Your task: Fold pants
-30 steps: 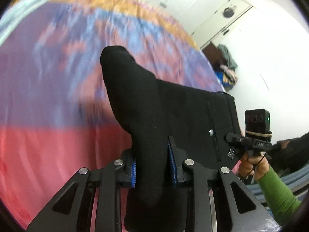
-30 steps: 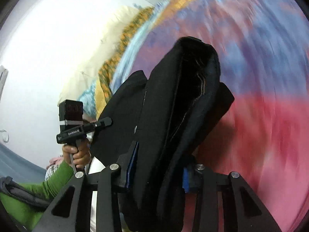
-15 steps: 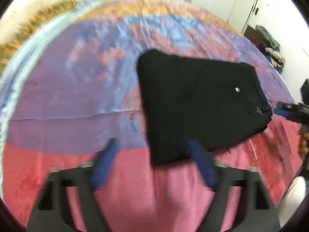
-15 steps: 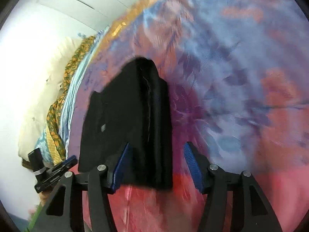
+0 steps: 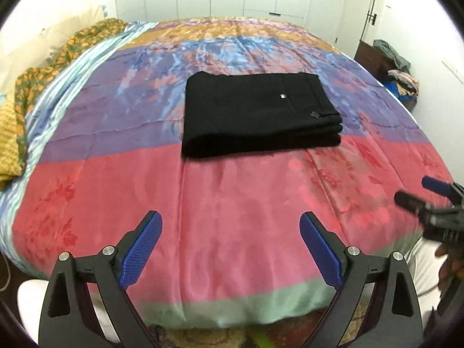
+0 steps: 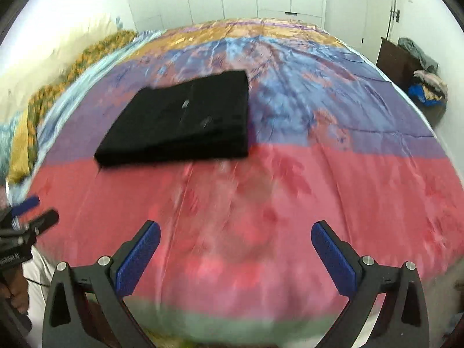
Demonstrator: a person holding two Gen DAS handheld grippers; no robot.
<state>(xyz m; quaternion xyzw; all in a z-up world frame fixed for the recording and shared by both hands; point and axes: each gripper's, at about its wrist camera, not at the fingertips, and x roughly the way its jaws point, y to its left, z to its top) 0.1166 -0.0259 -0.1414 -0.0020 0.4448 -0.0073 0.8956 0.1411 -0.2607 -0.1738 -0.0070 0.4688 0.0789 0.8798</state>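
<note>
The black pants (image 5: 255,113) lie folded in a flat rectangle on the middle of the bed, waistband and a small button toward the right. They also show in the right wrist view (image 6: 182,120), slightly blurred. My left gripper (image 5: 230,246) is open and empty, well back from the pants, above the pink near part of the bedspread. My right gripper (image 6: 235,256) is open and empty, also well back. The right gripper shows at the right edge of the left wrist view (image 5: 429,203); the left gripper shows at the left edge of the right wrist view (image 6: 26,217).
The bed has a striped bedspread (image 5: 246,203) in pink, purple, blue and orange with a green near edge. A yellow patterned cloth (image 5: 34,92) and pillows lie along the left side. A dark cabinet with piled clothes (image 5: 391,66) stands at the right wall. White closet doors line the back.
Both grippers let go of the pants, opened, and pulled back toward the near edge of the bed. The pants now lie folded flat on the bedspread.
</note>
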